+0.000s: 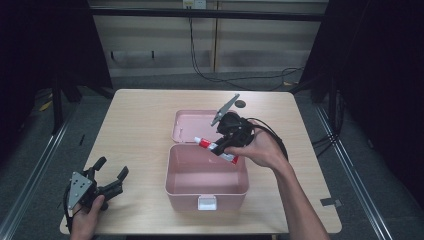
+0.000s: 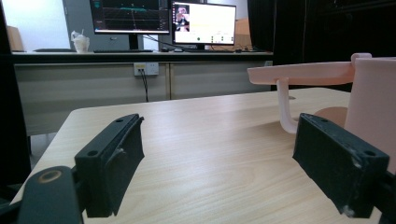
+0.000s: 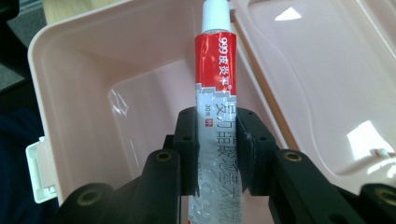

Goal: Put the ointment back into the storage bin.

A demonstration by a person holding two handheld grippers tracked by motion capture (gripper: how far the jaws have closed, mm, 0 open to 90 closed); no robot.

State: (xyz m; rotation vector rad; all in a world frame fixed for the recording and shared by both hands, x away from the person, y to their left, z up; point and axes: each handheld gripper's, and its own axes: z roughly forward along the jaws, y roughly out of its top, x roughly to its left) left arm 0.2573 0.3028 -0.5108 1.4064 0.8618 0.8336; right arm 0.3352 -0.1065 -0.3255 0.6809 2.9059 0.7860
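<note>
Ointment tube (image 3: 215, 88): red upper band with white lettering, silver-grey lower part with red and grey print, white cap.
Storage box (image 1: 206, 187): pale pink throughout — open lid (image 1: 192, 125) the same pink; white latch (image 1: 207, 202) on the front.
Desk (image 1: 135, 135): light wood grain, beige.
Right hand-held gripper (image 3: 217, 154): black jaws, brass-coloured screw rings.
Left hand-held gripper (image 1: 111, 175): black — grey three-cornered plate on top.

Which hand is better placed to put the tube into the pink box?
Right: its tool already grips the tube above the open pink box. The left tool rests open, away from it.
</note>
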